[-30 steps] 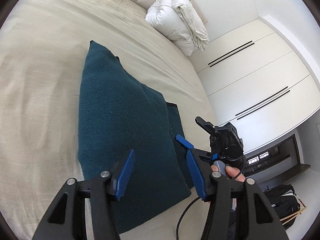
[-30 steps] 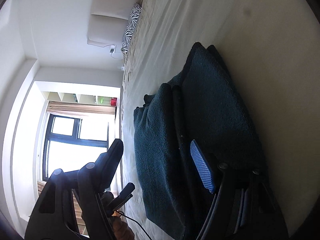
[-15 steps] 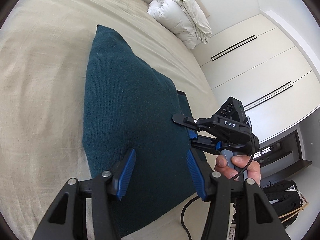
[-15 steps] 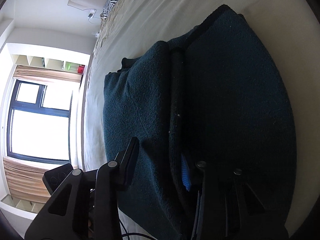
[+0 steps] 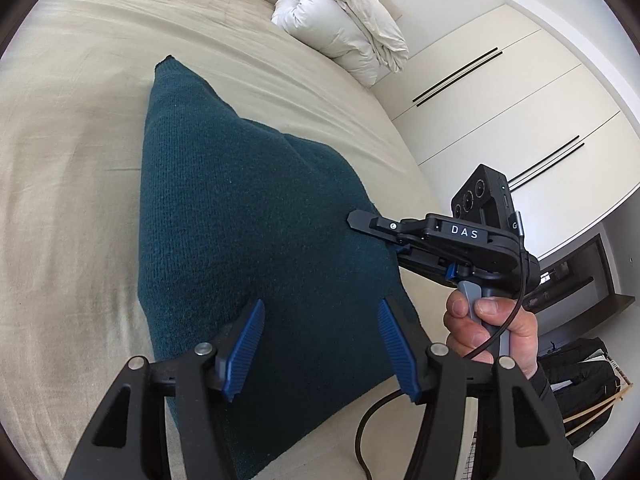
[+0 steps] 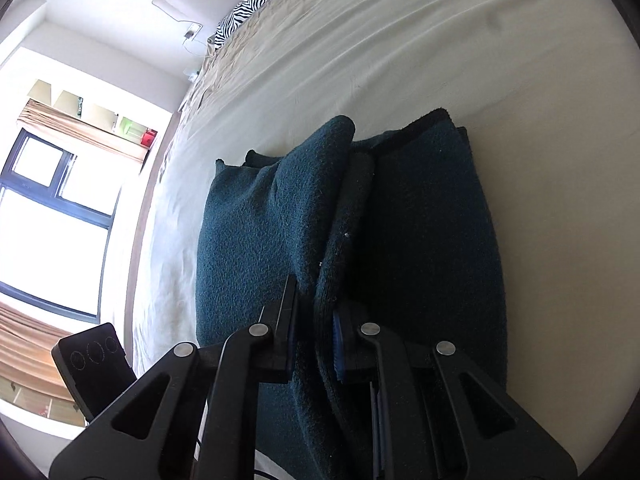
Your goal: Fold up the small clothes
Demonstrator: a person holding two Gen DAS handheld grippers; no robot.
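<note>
Your left wrist view looks down from close above the folded dark teal knit garment (image 5: 248, 216) on the beige bed sheet (image 5: 68, 152), facing the white wardrobe doors (image 5: 520, 120). Your right wrist view, rolled sideways, sits right against that garment (image 6: 264, 232), facing the window (image 6: 52, 220). Both share garment and sheet (image 6: 440, 48).

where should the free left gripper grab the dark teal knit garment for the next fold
Hedged: take the dark teal knit garment at its bare near-left edge, coming in low from the left gripper side; the right gripper already pinches the layered right edge.
</note>
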